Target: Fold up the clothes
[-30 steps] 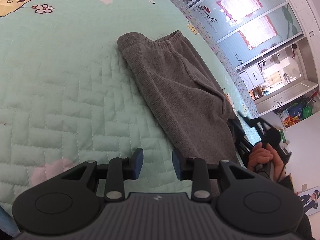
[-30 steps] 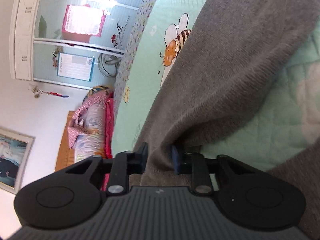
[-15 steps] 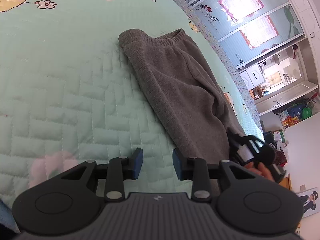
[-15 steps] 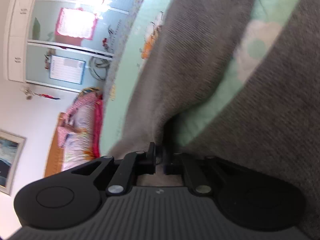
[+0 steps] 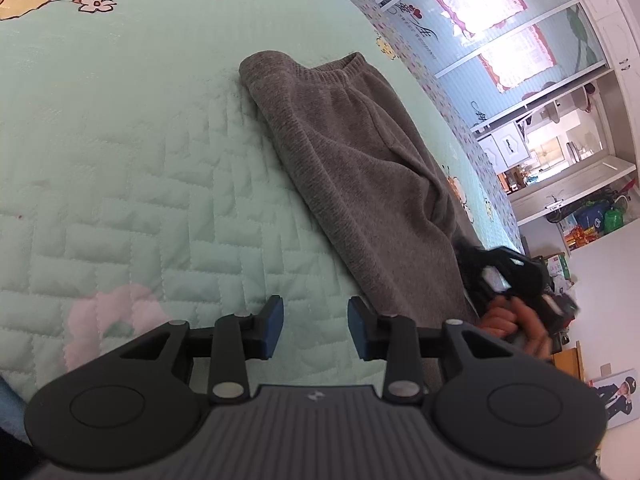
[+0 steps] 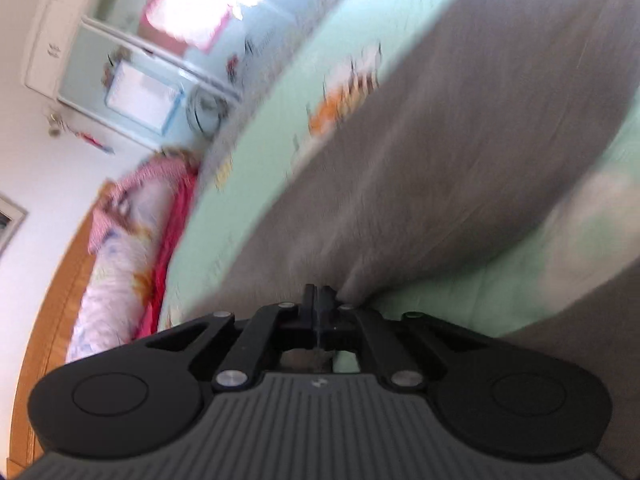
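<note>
Two claws — the left claw (image 5: 315,326) spread over the bed (image 5: 120,152), empty, the right claw (image 6: 319,298) closing, pinching fabric. One pair of grey knit trousers (image 5: 360,176) — lengthwise, ribbed waistband far.

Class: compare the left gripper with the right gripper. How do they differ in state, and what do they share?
The left gripper is open, opening further, empty above the green quilt; the right gripper is closing, pinched on the grey trousers. The left's view is sharp; the right's is blurred. Both are black.
</note>
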Demonstrator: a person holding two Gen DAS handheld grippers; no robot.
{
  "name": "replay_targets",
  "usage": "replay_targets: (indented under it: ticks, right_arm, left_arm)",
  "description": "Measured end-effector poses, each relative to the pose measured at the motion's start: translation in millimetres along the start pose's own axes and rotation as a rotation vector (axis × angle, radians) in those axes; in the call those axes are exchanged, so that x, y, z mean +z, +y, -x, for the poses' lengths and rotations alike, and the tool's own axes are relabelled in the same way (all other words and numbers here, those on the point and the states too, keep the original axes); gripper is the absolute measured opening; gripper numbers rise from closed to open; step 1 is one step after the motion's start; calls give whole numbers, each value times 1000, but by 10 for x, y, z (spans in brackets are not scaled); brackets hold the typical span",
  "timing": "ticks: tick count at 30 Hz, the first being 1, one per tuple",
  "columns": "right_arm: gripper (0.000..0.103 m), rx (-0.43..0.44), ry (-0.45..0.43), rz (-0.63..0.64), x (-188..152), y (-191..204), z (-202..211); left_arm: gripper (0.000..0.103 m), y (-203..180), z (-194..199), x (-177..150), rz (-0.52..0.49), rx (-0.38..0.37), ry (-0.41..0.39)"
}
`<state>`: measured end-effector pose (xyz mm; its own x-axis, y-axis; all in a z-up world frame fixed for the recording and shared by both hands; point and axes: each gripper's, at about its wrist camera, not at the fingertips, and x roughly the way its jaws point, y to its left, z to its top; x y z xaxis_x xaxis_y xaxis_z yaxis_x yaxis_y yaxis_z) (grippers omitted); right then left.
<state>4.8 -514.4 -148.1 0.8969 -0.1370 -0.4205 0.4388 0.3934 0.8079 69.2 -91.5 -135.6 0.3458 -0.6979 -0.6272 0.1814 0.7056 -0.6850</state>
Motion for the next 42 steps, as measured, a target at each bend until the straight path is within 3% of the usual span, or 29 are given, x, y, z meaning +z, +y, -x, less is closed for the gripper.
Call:
replay_targets:
  ticks: [2,3,4,5,6,7,10,12,15,17,19,21,24,27,30,32,33,34,35,37,38,39,42]
  right_arm:
    - [21,68,-56,12,56,-49,234]
    - [26,64,-77,10,109,-111,310]
    - [26,2,-87,-4,201,-231,322]
    - [25,-66,-89,-38,299,-386,325]
    - [0,-108,-84,-113,403,-593,324]
    - [0,-84,-93,-192,489,-772,366]
    - [11,-92,-203,-197,653,-869,681]
    - [17,-79,-209,-165,760,-928,800]
    - [17,-189,-230,-106,1095,-1156,989]
    - [9,-229,-268,-144,1411,-1481,1155]
    - [7,-246,-344,-209,1694,-1757,1386]
    - [20,-287,-420,-234,1913,-1896,1618]
    - [23,-254,-458,-217,2112,-2026,1901]
    - [29,-137,-463,-184,2230,-2083,2031]
    - [38,-98,-351,-175,2548,-2085,1729]
    - [33,-254,-297,-135,2757,-2095,1580]
    - [17,-362,-344,-158,2836,-2156,1611]
    - [17,-429,-404,-196,2898,-2231,1694]
    - [21,-411,-464,-236,2915,-2299,1841]
    - [29,-301,-498,-237,2877,-2343,2053]
    - [42,-248,-452,-226,2832,-2353,2064]
    - [49,-224,-406,-219,2774,-2371,2046]
    - [48,-224,-345,-197,2597,-2460,1982]
  left_arm:
    - [38,-14,-21,-2,-5,1,-1]
    - [39,-34,-30,-7,-8,4,-2]
    - [40,-55,-37,-11,-13,7,-3]
    - [40,-73,-34,-16,-16,11,-3]
    - [40,-84,-25,-22,-17,10,0]
    - [41,-85,-17,-31,-18,10,3]
    - [41,-97,-16,-58,-27,18,5]
    - [41,-128,-26,-68,-35,29,8]
    - [41,-220,-11,-76,-55,42,20]
    - [42,-269,-4,-100,-71,50,25]
    - [42,-304,-29,-133,-79,60,32]
    - [42,-346,-73,-167,-89,63,40]
    - [42,-440,-137,-217,-113,54,46]
    - [42,-550,-212,-290,-149,64,36]
    - [42,-634,-276,-364,-171,88,35]
    - [42,-678,-286,-380,-180,104,37]
    - [42,-688,-286,-376,-179,106,37]
    - [42,-695,-287,-368,-178,106,37]
    - [42,-696,-292,-363,-178,107,35]
    - [42,-695,-331,-375,-182,111,36]
    - [42,-702,-350,-386,-188,110,35]
    - [42,-715,-365,-397,-193,110,34]
    - [42,-753,-379,-417,-200,113,33]
